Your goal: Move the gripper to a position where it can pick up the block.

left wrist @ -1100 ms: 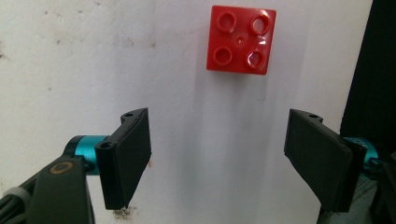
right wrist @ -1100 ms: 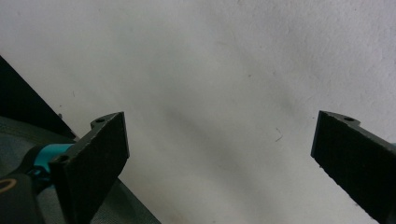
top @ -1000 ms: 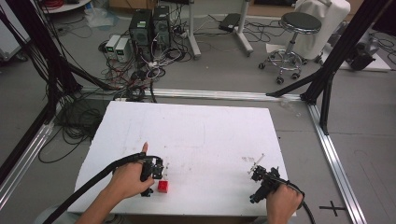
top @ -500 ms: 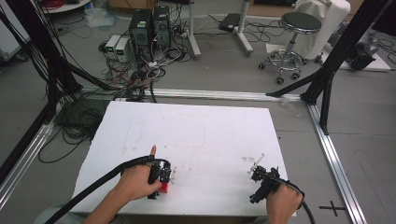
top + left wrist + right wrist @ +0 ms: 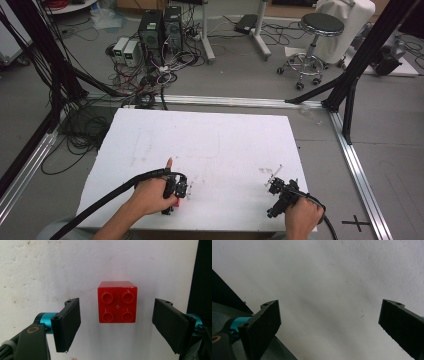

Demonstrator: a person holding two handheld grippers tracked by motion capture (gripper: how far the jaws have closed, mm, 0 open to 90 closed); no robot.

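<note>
A white foam-like table (image 5: 210,145) stands on a grey floor strewn with cables. Near its front edge the left gripper (image 5: 116,322) points down over a red four-stud brick (image 5: 117,302); its jaws stand wide apart, flanking the brick without touching it. The brick sits studs-up and looks square, so no long axis can be made out. The right gripper (image 5: 329,322), well apart to the right, is wide open and holds nothing.
</note>
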